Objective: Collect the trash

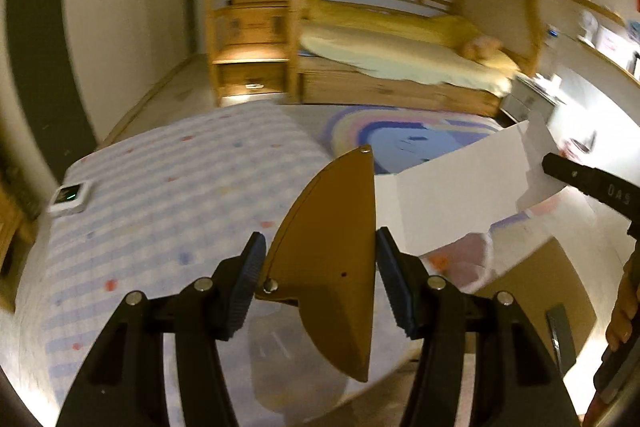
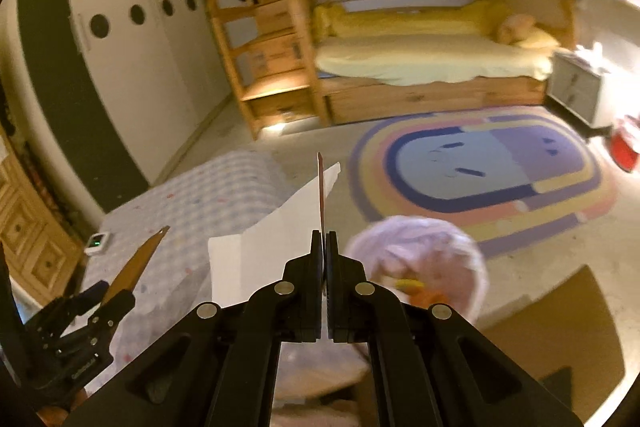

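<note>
Left tongs [image 1: 320, 283] grasp a brown flap [image 1: 332, 259]; right tongs [image 2: 324, 255] clench white cardboard [image 2: 272, 251].

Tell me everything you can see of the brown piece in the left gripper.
The brown piece is a flat, thin, stiff-looking fin shape, one edge straight and one curved, with small metal studs at the tip and near the base. It stands upright between the left gripper's fingers, held above the checked bedcover. The right wrist view shows it edge-on.

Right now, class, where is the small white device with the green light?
The small white device lies on the checked bedspread near its far left edge, left of the left gripper in both wrist views.
</note>
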